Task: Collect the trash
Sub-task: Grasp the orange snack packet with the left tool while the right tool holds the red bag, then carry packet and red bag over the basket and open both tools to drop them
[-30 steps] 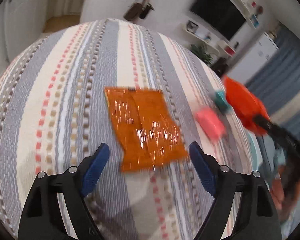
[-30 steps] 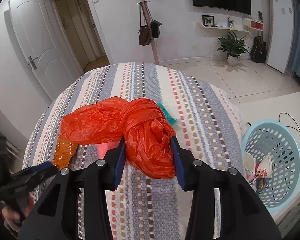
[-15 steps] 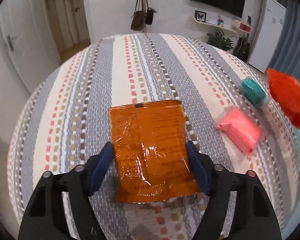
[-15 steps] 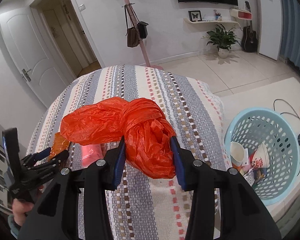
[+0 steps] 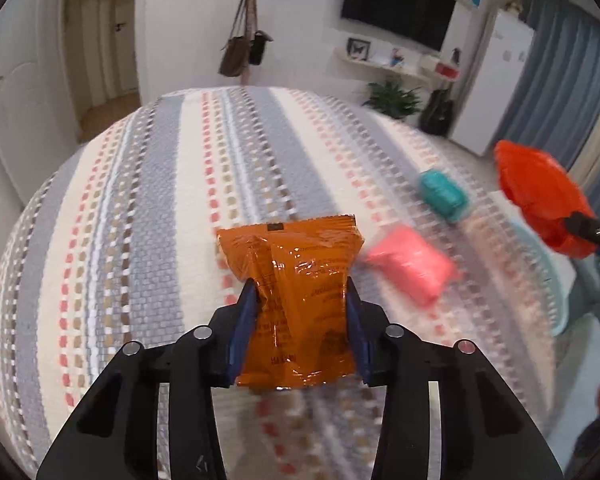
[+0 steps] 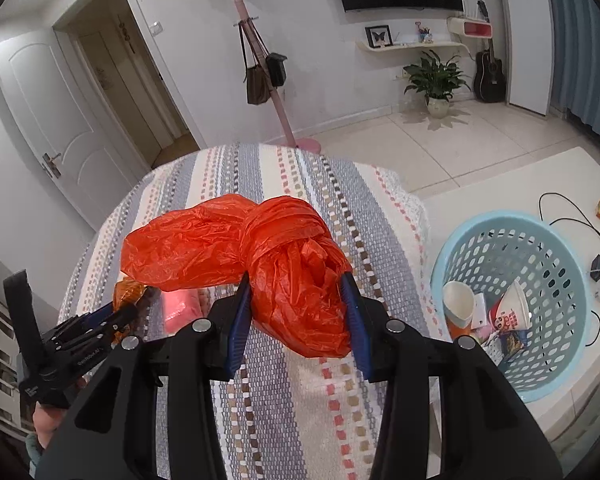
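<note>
left gripper (image 5: 300,296): jaws closing, blue pads pinching the orange snack packet (image 5: 296,292) at its middle, above the striped tablecloth (image 5: 140,200) | right gripper (image 6: 298,300): clamped on the knotted red plastic bag (image 6: 268,264) between its pads | blue basket (image 6: 512,240) well to the right

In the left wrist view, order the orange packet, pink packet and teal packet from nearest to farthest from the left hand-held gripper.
1. Orange packet, between the closing fingers of the left hand-held gripper.
2. Pink packet, on the cloth, right.
3. Teal packet, farther right.
</note>
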`<action>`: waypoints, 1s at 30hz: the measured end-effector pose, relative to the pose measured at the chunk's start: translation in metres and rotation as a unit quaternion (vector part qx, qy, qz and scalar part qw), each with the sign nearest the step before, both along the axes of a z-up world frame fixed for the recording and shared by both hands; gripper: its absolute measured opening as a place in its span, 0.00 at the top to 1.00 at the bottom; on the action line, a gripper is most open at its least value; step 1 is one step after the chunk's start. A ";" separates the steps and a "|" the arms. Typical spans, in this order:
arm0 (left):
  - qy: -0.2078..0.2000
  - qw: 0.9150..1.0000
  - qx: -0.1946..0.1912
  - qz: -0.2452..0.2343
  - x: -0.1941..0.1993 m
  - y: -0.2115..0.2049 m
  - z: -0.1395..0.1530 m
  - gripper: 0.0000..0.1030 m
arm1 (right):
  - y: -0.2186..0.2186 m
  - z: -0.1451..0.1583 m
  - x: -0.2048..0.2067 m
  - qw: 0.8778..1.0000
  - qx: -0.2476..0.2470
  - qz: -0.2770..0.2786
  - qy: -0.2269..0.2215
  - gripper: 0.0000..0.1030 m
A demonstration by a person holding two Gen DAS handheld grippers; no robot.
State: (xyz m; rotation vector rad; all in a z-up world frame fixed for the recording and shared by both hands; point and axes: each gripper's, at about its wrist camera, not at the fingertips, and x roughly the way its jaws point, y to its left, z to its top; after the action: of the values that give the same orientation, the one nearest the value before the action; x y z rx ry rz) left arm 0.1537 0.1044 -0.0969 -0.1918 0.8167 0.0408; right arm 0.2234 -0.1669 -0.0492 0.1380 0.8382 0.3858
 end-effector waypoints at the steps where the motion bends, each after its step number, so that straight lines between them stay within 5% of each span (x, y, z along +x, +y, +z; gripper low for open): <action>1: -0.006 1.000 -0.004 -0.004 -0.001 -0.002 0.004 0.61 | -0.003 0.002 -0.001 1.000 0.001 -0.003 -0.004 0.62; 8: -0.047 0.998 -0.026 -0.043 0.002 -0.030 0.039 0.63 | -0.026 0.014 -0.009 0.999 0.002 -0.032 -0.025 0.62; 14: -0.073 0.993 -0.018 -0.092 0.022 -0.077 0.058 0.63 | -0.074 0.013 -0.008 0.992 0.003 -0.121 -0.028 0.62; 22: -0.064 0.982 -0.017 -0.178 0.066 -0.166 0.051 0.62 | -0.163 -0.006 -0.011 0.965 -0.003 -0.262 -0.008 0.62; 30: 0.000 0.966 -0.045 -0.254 0.110 -0.251 0.013 0.59 | -0.228 -0.048 -0.009 0.937 -0.010 -0.347 0.044 0.62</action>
State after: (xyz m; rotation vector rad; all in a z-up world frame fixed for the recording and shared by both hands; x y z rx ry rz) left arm 0.2641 -0.1467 -0.0840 -0.0623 0.8477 -0.4807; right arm 0.2148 -0.3953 -0.0968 0.4211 0.8255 -0.2970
